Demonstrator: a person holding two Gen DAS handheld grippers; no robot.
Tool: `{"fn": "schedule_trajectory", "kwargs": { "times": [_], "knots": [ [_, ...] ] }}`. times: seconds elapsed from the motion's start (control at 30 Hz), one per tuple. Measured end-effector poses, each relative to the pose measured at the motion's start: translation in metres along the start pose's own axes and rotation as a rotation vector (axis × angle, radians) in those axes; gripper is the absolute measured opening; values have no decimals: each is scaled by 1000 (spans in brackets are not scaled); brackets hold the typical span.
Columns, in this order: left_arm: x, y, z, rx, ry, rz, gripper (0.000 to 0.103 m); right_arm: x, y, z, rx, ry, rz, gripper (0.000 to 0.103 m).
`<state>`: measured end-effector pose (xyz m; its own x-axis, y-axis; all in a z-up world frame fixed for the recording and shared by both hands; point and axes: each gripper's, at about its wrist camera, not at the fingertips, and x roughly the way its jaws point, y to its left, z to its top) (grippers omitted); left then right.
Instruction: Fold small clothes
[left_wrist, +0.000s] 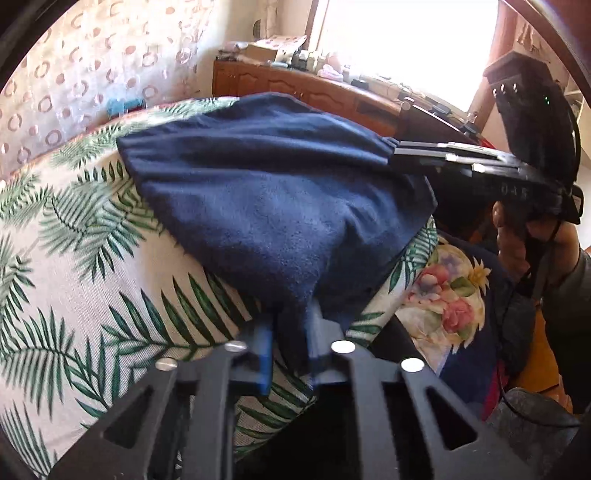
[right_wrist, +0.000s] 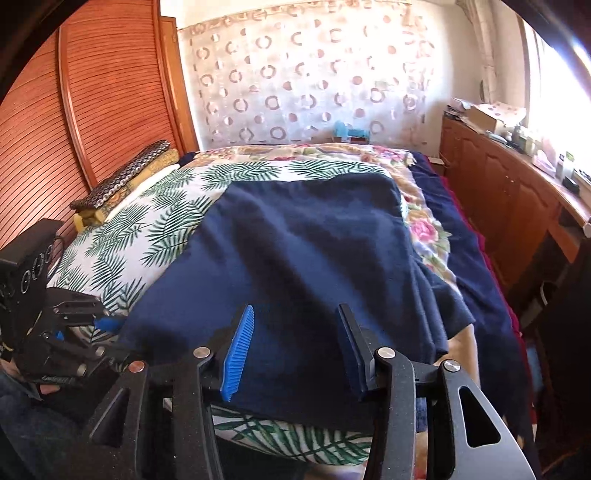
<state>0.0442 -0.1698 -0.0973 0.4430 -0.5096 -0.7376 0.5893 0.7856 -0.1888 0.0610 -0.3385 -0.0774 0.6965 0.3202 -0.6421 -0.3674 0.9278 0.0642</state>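
Navy garment (right_wrist: 295, 258): spread over the palm-leaf cover (right_wrist: 155, 218) on the bed (right_wrist: 476, 266), one edge hanging toward the floral blanket (right_wrist: 428, 229).
Left hand-held gripper (left_wrist: 291, 339): fingers pinched together on a corner of the garment, lifting it off the cover.
Right hand-held gripper (right_wrist: 295, 347): fingers apart above the garment's near edge, holding nothing.
Wooden cabinet (right_wrist: 509, 192): beyond the garment's floral-blanket side, under the window, topped with clutter.
Louvred wardrobe door (right_wrist: 92, 110): beyond the garment's opposite side.
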Motion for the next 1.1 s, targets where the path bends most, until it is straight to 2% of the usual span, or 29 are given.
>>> {"fn": "schedule_trajectory", "kwargs": {
  "times": [0.17, 0.3, 0.37, 0.53, 0.73, 0.87, 0.9, 0.93, 1.0, 1.03, 1.1],
  "knots": [
    [-28, -2, 28, -9, -99, -15, 8, -8, 5, 2, 0, 2, 72, 53],
    [-45, -1, 62, 8, -165, -15, 8, -15, 13, 4, -41, -16, 108, 63],
    [-49, -3, 78, 23, -188, -13, 8, -17, 16, 3, -74, -20, 108, 64],
    [-52, 0, 100, 35, -213, -6, 8, -3, 13, 1, -133, 13, 59, 65],
    [-52, 5, 106, 19, -227, -3, 8, 22, -10, -1, -195, 53, -128, 65],
    [-54, 11, 108, -3, -232, -10, 8, 33, -31, -1, -185, 76, -153, 65],
    [-54, 12, 108, -7, -234, -10, 8, 34, -36, 1, -184, 79, -154, 64],
    [-54, 13, 108, -10, -234, -9, 8, 33, -40, 4, -186, 80, -142, 46],
    [-53, 17, 109, -18, -234, -7, 8, 29, -46, 18, -176, 68, -105, 17],
    [-53, 19, 109, -17, -238, 8, 8, 24, -48, 26, -182, 46, -104, 12],
    [-53, 22, 110, -16, -245, 26, 8, 21, -47, 40, -232, 16, -129, 9]
  ]
}}
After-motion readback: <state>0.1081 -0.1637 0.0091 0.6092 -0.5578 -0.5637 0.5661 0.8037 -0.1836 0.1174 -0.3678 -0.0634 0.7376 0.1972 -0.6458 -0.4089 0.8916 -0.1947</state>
